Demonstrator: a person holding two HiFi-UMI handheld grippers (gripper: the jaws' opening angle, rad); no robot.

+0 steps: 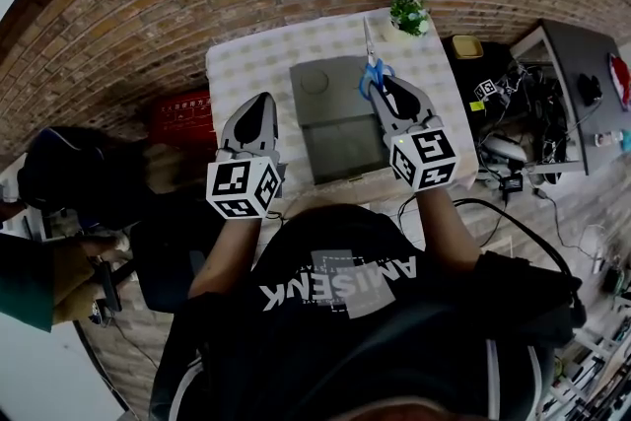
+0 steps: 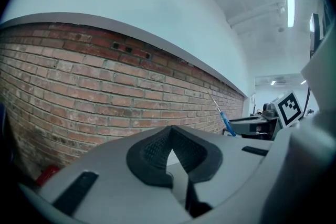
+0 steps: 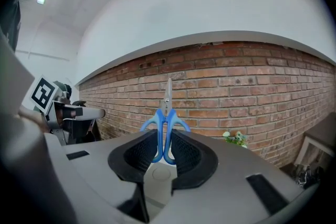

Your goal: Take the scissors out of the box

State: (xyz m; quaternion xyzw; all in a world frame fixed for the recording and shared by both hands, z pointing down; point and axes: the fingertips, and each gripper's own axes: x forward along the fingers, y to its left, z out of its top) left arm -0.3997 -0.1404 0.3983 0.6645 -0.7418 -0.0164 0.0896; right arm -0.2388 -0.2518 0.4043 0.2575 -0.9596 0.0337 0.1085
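The main part of the task looks done: the scissors (image 1: 372, 64) are clear of the box (image 1: 330, 104) and held in the air by the right hand-held gripper (image 1: 383, 82), whose 2 jaws are clamped on the blue handle loops. In the right gripper view the scissors (image 3: 166, 113) stand nearly upright between the pads, handles down in the grip and closed blades pointing up and away, with only the brick wall behind them. From the head view they hang over the far right corner of the grey box, near the small plant (image 1: 408, 10) at the back of the counter (image 1: 246, 74). What seems left, at most, is carrying them away from the box and setting them down somewhere; the task names no place for that. The left hand-held gripper (image 1: 264, 99) is off to the left of the box, well apart from the scissors, and takes no part: its jaws (image 2: 170, 131) are together at the tips with nothing between them.
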